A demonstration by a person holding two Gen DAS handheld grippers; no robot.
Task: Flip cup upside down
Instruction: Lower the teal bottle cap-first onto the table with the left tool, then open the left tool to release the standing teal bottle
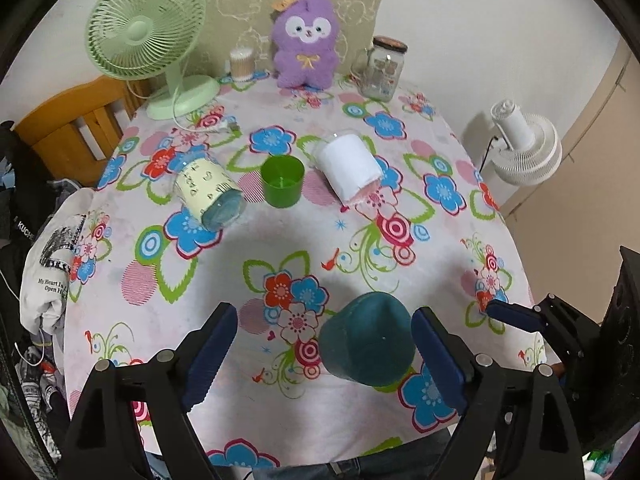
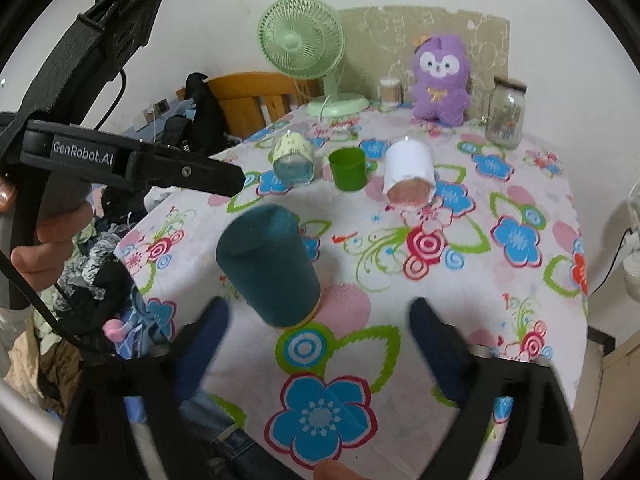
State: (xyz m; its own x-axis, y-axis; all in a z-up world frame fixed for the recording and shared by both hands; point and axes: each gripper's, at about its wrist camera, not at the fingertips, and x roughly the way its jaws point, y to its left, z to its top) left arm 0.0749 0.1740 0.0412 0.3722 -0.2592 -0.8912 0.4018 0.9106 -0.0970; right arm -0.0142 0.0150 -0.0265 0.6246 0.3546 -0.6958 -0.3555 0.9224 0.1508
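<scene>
A dark teal cup (image 1: 366, 340) stands upside down on the floral tablecloth (image 1: 280, 240) near the front edge. It also shows in the right wrist view (image 2: 268, 264), bottom up. My left gripper (image 1: 324, 356) is open, its right finger (image 1: 438, 360) close beside the cup, not gripping it. My right gripper (image 2: 316, 344) is open and empty, the cup just ahead of its left finger (image 2: 200, 352). The left gripper's body (image 2: 120, 160) shows at the left of the right wrist view.
A green cup (image 1: 282, 180) stands upright mid-table. A cream cup (image 1: 210, 192) and a white cup (image 1: 352, 168) lie on their sides beside it. A green fan (image 1: 148, 32), purple plush (image 1: 306, 40) and glass jar (image 1: 382, 68) stand at the back.
</scene>
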